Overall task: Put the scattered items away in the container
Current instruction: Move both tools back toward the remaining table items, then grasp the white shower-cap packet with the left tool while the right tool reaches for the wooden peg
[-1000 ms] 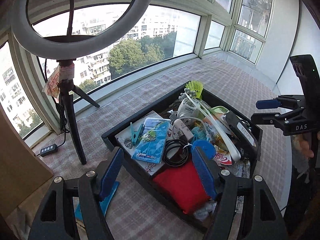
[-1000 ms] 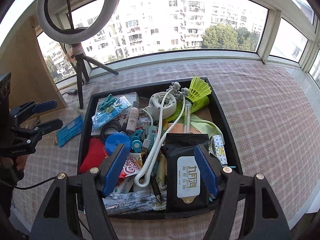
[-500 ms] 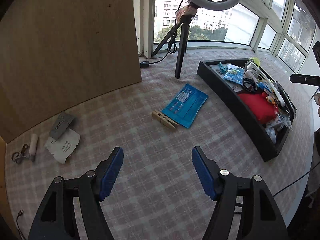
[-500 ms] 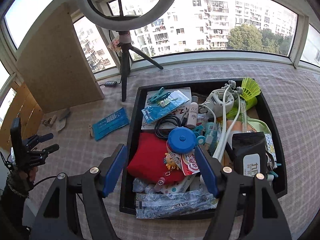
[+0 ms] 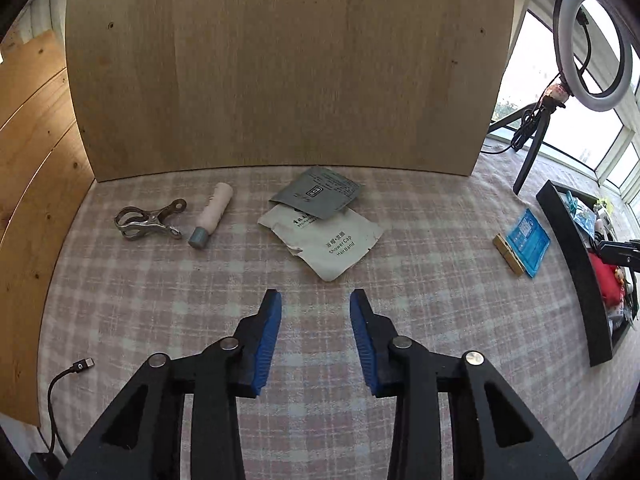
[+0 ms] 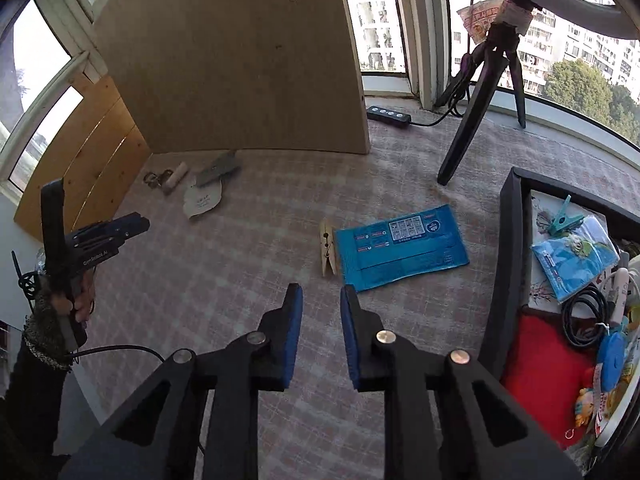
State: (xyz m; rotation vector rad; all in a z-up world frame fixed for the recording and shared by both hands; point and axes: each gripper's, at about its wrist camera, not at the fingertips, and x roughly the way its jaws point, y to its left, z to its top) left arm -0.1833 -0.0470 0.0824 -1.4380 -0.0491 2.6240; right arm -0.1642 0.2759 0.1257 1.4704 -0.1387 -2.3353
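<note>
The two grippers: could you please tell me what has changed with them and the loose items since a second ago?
Both have swung away from the black tray toward the items left on the cloth. The left gripper now faces the shower cap packet, pink tube and metal clip; the right gripper faces the blue packet and wooden clothespin. Both jaws are closing, nothing between them. The items lie unmoved.

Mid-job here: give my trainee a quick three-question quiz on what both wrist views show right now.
1. True or false: the wooden clothespin lies inside the black tray.
2. Which lies on top: the grey sachet or the white shower-cap sachet?
3. Fill in: between the metal clip and the sachets lies a pink ____.

Key: 1. False, it lies on the checked cloth beside the blue packet. 2. Grey. 3. Tube.
</note>
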